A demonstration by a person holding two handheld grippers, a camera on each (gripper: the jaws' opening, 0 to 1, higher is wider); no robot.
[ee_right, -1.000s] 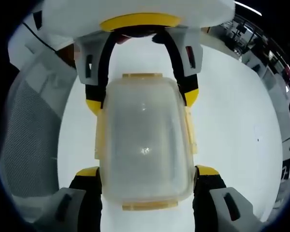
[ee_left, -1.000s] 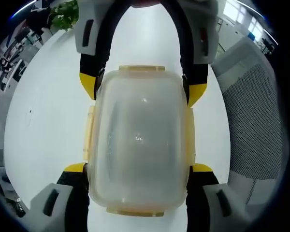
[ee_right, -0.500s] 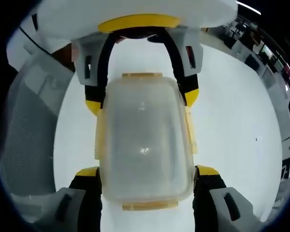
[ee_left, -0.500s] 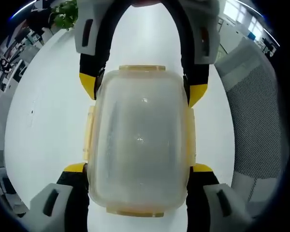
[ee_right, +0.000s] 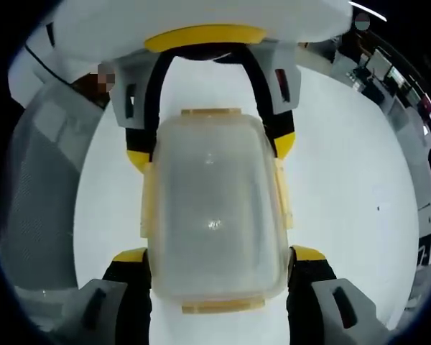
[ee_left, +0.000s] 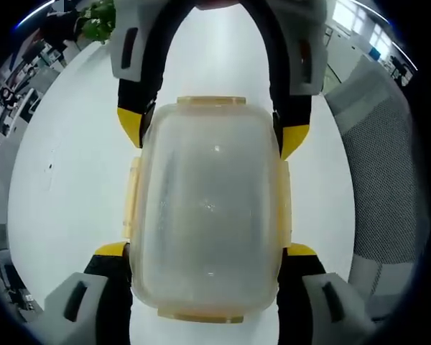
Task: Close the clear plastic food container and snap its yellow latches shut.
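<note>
The clear plastic container (ee_left: 208, 208) has its frosted lid on, and yellow latches (ee_left: 132, 198) lie along its sides and ends. My left gripper (ee_left: 205, 250) is shut on its near end, with a yellow-tipped jaw pressed against each long side. My right gripper (ee_left: 212, 131) comes in from the top of the left gripper view and grips the far end the same way. In the right gripper view the container (ee_right: 214, 215) sits between my right gripper (ee_right: 219, 254) below and my left gripper (ee_right: 211, 151) above. A side latch (ee_right: 281, 194) lies flat against the wall.
A white round table (ee_left: 65, 180) lies under the container. A grey mesh chair (ee_left: 388, 180) stands beside the table and appears as the chair (ee_right: 36, 187) in the right gripper view. A green plant (ee_left: 97, 21) and office furniture are far off.
Both views have drifted slightly against the background. The container and both grips look the same.
</note>
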